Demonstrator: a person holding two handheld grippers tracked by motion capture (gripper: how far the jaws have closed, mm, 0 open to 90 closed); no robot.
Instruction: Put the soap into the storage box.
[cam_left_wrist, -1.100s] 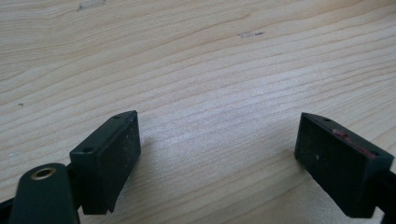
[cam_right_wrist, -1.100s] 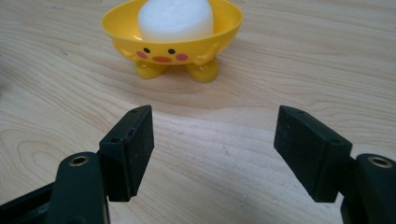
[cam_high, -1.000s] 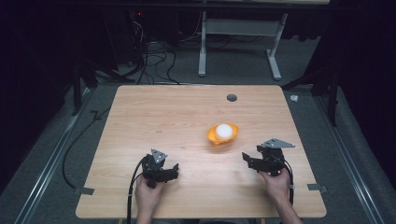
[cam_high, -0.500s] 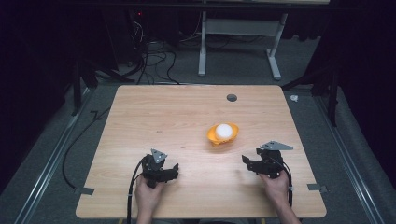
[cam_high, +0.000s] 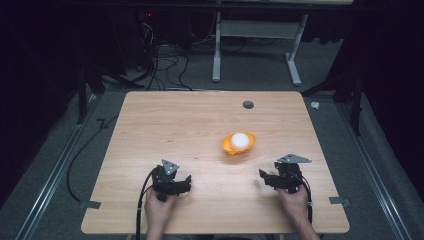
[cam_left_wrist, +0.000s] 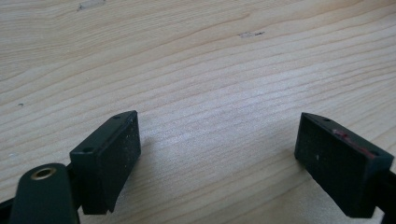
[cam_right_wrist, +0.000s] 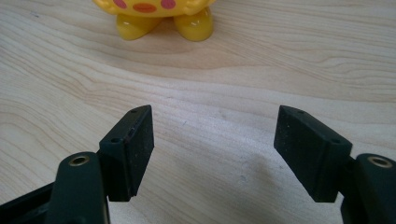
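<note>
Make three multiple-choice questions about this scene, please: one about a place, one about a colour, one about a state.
1. Where does the toy stand on the table?
A. right of the middle, farther from the person than the right tongs
B. at the far left corner
C. at the near edge, between the two hands

2. What colour is the toy's body?
A. blue
B. yellow
C. green

3. How do the jaws of the left tongs stand?
A. apart, with only bare wood between them
B. shut on the toy
C. shut on a cable

Answers:
1 A, as the high view shows the toy on the right half, beyond the right tongs.
2 B, as its body and feet are yellow in the right gripper view.
3 A, as the left gripper view shows a wide gap over bare wood.
</note>
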